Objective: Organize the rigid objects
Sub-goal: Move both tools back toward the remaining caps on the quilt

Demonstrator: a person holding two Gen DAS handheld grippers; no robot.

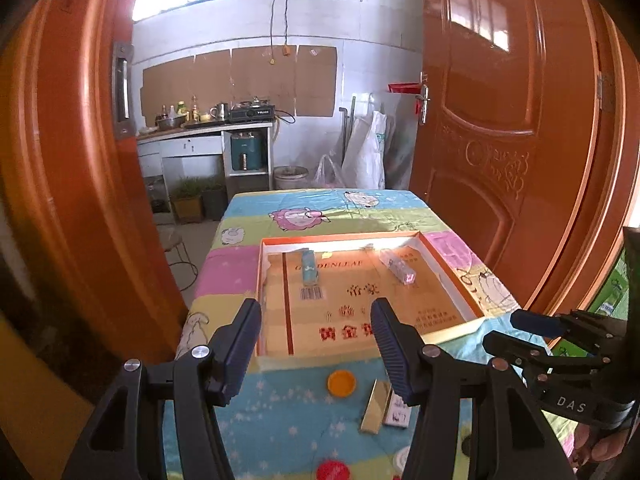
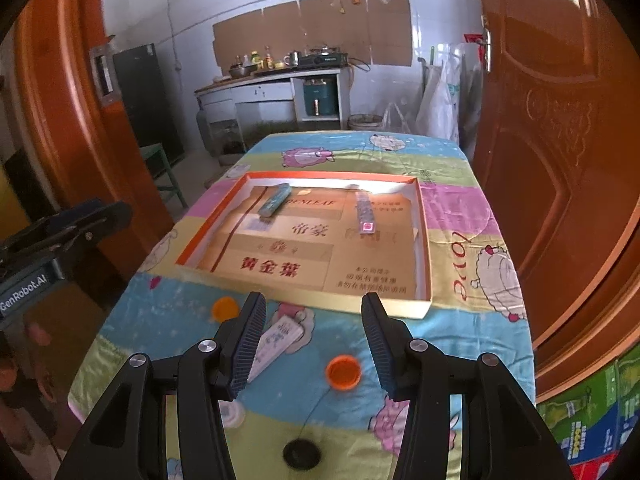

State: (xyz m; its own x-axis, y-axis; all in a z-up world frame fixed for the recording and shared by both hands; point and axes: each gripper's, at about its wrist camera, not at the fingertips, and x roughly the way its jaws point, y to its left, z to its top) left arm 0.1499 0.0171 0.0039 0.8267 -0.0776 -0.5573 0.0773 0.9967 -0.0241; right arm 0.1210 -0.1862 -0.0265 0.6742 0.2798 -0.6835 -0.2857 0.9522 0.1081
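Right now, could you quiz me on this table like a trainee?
1. How many items lie in the tray?
2. True or false: the right gripper holds an orange cap.
3. Which is inside the tray: A) blue box, B) black cap, C) white tube?

Key: 1. Two, the blue box and a clear box. 2. False, its jaws are open and empty. 3. A.

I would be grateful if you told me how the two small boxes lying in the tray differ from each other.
The teal box lies in the tray's far left part, while the pale box lies in the far right part. The teal box is plain blue-green with pale markings; the pale box is whitish with a pink end. The teal box slants leftward toward the camera; the pale box runs almost straight toward it. Both are slim, lie flat, and are untouched by either gripper.
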